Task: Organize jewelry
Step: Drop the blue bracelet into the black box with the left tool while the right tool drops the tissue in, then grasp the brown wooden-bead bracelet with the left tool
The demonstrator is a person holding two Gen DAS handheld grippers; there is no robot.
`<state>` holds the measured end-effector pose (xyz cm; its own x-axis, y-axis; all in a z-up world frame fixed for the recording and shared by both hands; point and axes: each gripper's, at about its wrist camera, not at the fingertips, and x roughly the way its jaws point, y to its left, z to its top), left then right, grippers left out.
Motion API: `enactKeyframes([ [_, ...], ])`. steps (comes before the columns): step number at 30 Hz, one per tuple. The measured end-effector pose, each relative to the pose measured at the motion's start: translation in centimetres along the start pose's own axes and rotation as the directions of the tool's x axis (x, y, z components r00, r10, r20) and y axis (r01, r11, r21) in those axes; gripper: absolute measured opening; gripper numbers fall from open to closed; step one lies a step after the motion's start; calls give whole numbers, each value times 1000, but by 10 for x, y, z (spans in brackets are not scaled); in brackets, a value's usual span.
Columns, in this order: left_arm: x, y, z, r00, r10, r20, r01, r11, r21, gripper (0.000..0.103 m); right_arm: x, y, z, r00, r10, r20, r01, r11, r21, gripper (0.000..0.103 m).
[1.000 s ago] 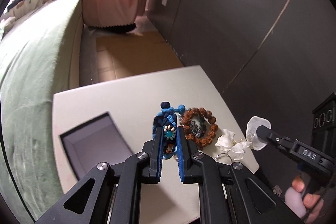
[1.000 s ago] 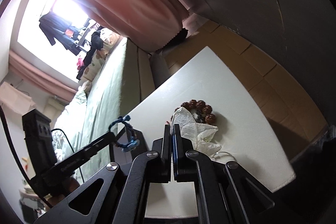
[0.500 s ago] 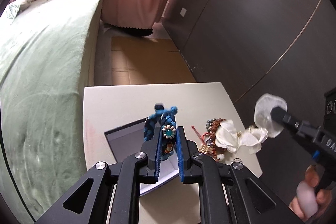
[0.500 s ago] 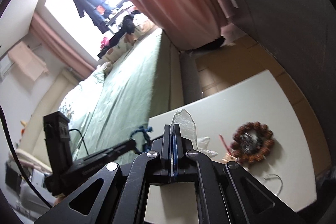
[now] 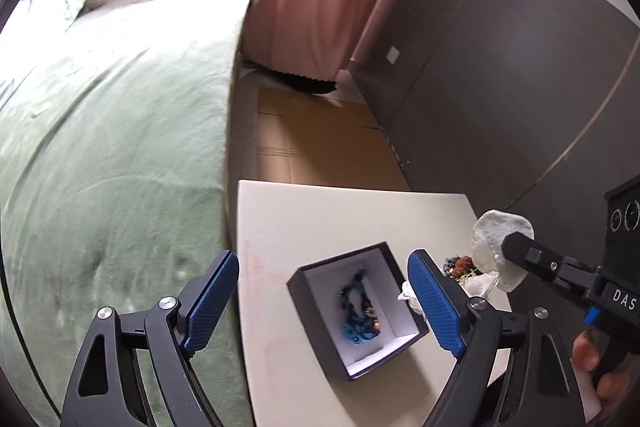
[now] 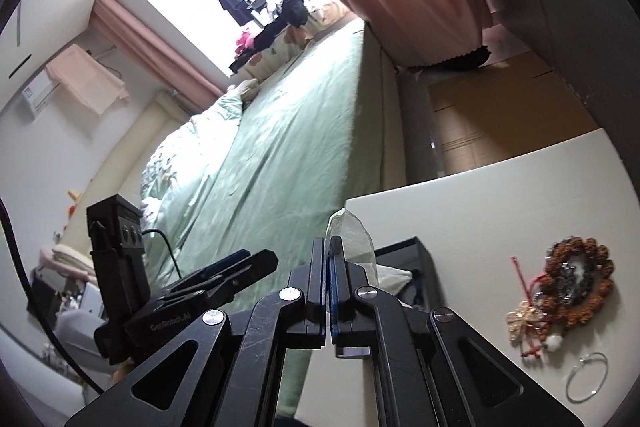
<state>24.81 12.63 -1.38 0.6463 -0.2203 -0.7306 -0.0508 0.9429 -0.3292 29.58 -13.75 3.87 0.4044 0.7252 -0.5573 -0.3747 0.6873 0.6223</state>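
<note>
A blue braided bracelet [image 5: 358,307] lies inside a black box with a white lining [image 5: 310,311] on the white table [image 5: 320,215]. My left gripper [image 5: 326,303] is open above the box, empty. My right gripper [image 6: 327,255] is shut on a white petal earring [image 6: 352,235], held up in the air beside the box [image 6: 420,251]; it also shows in the left wrist view [image 5: 494,239]. A brown bead bracelet [image 6: 580,287] lies on the table at the right.
A thin silver ring [image 6: 588,383] and a gold and red charm [image 6: 524,323] lie near the bead bracelet. A green bed [image 5: 112,147] runs along the table's left edge. A dark wall [image 5: 500,87] stands to the right.
My left gripper has opened and let the blue bracelet drop into the box. My right gripper has lifted the white earring and carried it towards the box.
</note>
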Motion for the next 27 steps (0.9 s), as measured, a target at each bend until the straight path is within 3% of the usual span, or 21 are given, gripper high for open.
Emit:
enactKeyframes([
  [1, -1, 3, 0, 1000, 11, 7, -11, 1000, -13, 87, 4, 0, 0, 1000, 11, -8, -11, 1000, 5, 3],
  [3, -4, 7, 0, 999, 29, 28, -28, 999, -33, 87, 15, -2, 0, 998, 34, -59, -34, 999, 12, 23],
  [4, -4, 7, 1, 999, 31, 33, -30, 999, -39, 87, 17, -4, 0, 997, 30, -73, -29, 999, 15, 49],
  [5, -4, 6, 1, 999, 29, 36, -28, 999, -42, 87, 17, -6, -2, 997, 11, -72, -10, 1000, 18, 64],
  [10, 1, -11, -2, 999, 26, 32, -26, 1000, -3, 87, -11, -25, -7, 998, -56, -36, 57, 998, 30, 68],
  [15, 6, -38, -5, 1000, 3, 21, -4, 999, 44, 87, -52, -47, -8, 980, -196, 19, 195, 980, 47, 68],
  [22, 19, -82, -11, 1000, -6, -2, 6, 994, 109, 87, -96, -87, -7, 963, -268, 37, 259, 953, 155, 69],
  [25, 26, -101, -14, 1000, -14, -18, 16, 990, 139, 87, -105, -105, -12, 961, -275, 20, 264, 940, 217, 86],
  [27, 31, -114, -17, 999, -18, -33, 23, 987, 160, 87, -109, -114, -17, 962, -272, 20, 258, 932, 254, 92],
])
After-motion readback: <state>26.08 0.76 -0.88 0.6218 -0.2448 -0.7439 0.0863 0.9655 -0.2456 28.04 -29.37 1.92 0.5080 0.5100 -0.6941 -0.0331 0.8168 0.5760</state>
